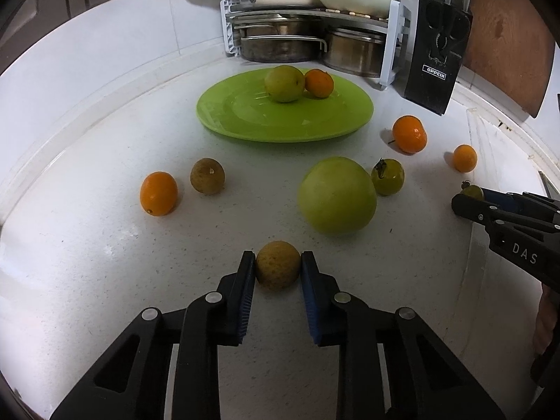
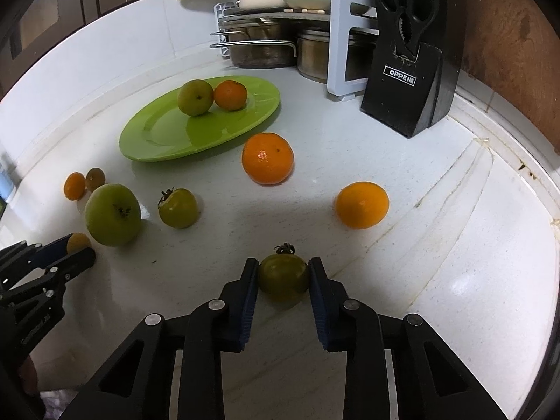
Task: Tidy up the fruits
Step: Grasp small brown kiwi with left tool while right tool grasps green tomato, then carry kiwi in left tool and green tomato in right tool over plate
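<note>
My left gripper [image 1: 278, 266] is shut on a small brown round fruit [image 1: 277, 264] low over the white counter. My right gripper [image 2: 283, 273] is shut on a small dark green tomato [image 2: 283, 276] with a stem, near the counter. A green plate [image 1: 245, 122] lies at the back and holds a green fruit [image 1: 284, 83] and a small orange [image 1: 319, 83]. Loose on the counter are a large green apple [image 1: 336, 195], a green tomato [image 1: 387, 176], a brown fruit [image 1: 207, 176] and three orange fruits [image 1: 158, 193] [image 1: 409, 134] [image 1: 464, 158].
A white rack with steel pots [image 1: 287, 45] and cream cookware on top stands behind the plate. A black knife block [image 1: 437, 63] marked OPPEIN stands at the back right. The counter's raised rim [image 2: 507, 161] curves along the right.
</note>
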`<state>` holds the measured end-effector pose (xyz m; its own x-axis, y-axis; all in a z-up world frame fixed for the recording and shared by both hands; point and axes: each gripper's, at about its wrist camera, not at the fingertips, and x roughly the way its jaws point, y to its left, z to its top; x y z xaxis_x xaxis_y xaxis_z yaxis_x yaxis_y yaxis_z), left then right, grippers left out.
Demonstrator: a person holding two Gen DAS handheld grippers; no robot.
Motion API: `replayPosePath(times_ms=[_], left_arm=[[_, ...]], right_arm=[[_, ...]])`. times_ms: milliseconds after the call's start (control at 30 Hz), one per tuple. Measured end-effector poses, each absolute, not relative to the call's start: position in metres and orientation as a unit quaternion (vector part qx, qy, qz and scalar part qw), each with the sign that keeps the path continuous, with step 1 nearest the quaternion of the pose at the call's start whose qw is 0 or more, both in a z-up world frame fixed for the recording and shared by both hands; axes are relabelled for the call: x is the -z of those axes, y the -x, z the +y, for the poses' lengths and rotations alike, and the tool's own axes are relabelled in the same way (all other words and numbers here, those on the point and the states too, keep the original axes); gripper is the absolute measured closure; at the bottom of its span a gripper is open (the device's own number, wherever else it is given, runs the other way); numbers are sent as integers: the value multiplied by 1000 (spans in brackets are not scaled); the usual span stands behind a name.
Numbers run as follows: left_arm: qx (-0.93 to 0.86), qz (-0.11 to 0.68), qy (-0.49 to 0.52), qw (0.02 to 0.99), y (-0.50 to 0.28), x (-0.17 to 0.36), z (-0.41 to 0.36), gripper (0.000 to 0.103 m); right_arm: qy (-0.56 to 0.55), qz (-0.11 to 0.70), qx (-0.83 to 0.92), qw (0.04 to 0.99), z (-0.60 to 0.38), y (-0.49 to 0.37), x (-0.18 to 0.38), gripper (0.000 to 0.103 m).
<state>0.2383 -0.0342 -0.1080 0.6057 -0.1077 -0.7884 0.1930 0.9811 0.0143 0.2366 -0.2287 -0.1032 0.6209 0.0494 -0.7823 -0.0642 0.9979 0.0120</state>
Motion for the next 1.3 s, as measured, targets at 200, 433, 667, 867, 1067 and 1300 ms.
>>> replayPosePath(times_ms=[200, 433, 667, 867, 1067, 1300], left_arm=[[92, 428, -47, 898, -234, 101, -32, 76], [103, 407, -53, 906, -226, 87, -32, 76], [111, 384, -60, 915, -216, 71, -30, 76], [116, 368, -62, 920, -207, 58, -25, 76], [122, 356, -59, 924, -202, 45, -18, 76], [127, 341, -59, 930, -204, 31, -14, 76]], right_arm=[[8, 429, -42, 902, -226, -233, 97, 73], [8, 419, -51, 907, -221, -226, 85, 73], [9, 403, -59, 913, -212, -214, 71, 73], [9, 386, -67, 920, -202, -206, 57, 73], [3, 372, -83, 925, -191, -203, 44, 73], [5, 353, -97, 930, -177, -203, 31, 73]])
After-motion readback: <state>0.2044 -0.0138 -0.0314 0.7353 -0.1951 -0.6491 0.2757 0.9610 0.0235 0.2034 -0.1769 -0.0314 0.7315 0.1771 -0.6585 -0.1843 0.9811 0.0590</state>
